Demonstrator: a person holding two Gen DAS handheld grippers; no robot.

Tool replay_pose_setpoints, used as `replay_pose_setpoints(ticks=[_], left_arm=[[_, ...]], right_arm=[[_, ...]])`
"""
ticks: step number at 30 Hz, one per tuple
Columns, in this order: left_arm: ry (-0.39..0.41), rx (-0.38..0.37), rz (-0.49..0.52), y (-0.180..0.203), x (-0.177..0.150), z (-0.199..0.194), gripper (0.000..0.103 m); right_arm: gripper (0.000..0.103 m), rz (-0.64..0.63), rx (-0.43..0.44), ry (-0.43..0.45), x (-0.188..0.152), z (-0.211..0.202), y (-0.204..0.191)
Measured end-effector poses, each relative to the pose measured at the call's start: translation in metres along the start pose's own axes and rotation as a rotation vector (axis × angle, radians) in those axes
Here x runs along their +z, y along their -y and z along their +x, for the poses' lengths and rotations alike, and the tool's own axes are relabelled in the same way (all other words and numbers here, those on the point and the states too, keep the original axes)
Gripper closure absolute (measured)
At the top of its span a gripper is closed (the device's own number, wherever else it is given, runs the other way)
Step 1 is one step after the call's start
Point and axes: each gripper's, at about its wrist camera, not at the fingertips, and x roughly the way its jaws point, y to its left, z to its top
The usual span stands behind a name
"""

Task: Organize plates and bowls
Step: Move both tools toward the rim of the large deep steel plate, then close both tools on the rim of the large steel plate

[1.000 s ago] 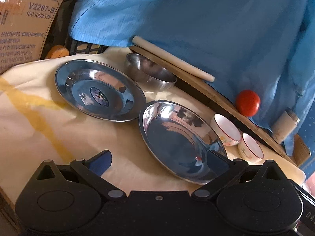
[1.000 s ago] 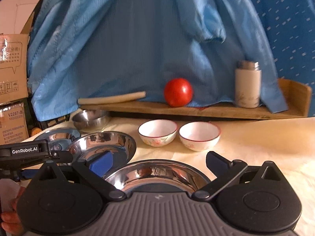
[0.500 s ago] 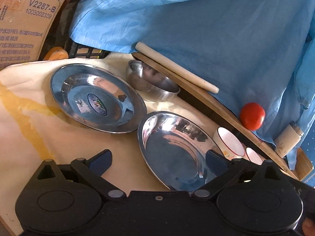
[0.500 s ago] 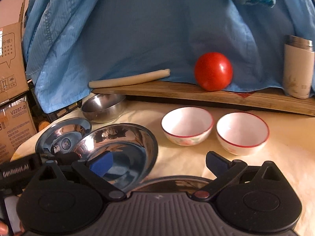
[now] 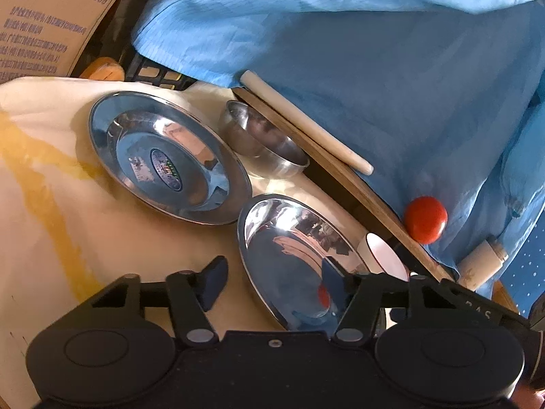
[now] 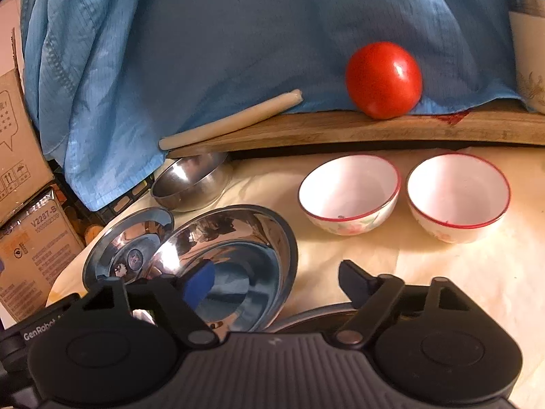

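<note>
where a cream cloth [image 6: 460, 272] covers the table under draped blue fabric [image 6: 238, 34], two shiny steel plates [image 5: 163, 156] [image 5: 289, 255] side by side, left gripper [image 5: 272, 274] jaws just narrowing astride the nearer plate's rim, right gripper [image 6: 276, 277] also narrowing, nothing clamped, white red-rimmed bowls [image 6: 349, 192] beyond

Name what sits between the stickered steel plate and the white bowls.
The plain steel plate, seen in both wrist views; left of it the stickered plate, right the white bowls.

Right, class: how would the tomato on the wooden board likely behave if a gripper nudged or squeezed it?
The tomato is round and sits unblocked on the flat wooden board, so a nudge would probably roll it. Its glossy skin suggests it may slip between pads. It probably bruises under a hard squeeze.
</note>
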Motion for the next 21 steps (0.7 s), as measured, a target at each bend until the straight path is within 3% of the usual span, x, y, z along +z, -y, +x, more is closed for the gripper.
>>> replay_pose_setpoints(ticks=[7,9,16,21], left_arm=[[-0.012,0.018,0.001,0.0,0.0,0.001,0.055],[-0.033,0.0,-0.009,-0.001,0.0,0.004,0.065],[-0.037,-0.001,-0.03,-0.008,0.001,0.004,0.081],[0.003,0.014,0.023,-0.003,-0.001,-0.003,0.087]], right_arm=[[0.05,-0.019,-0.019,-0.024,0.0,0.009,-0.006],[0.062,-0.029,-0.024,-0.032,-0.001,0.011,-0.009],[0.074,-0.04,-0.078,-0.013,-0.007,0.009,-0.014],[0.081,-0.051,-0.098,0.021,-0.01,0.003,-0.016]])
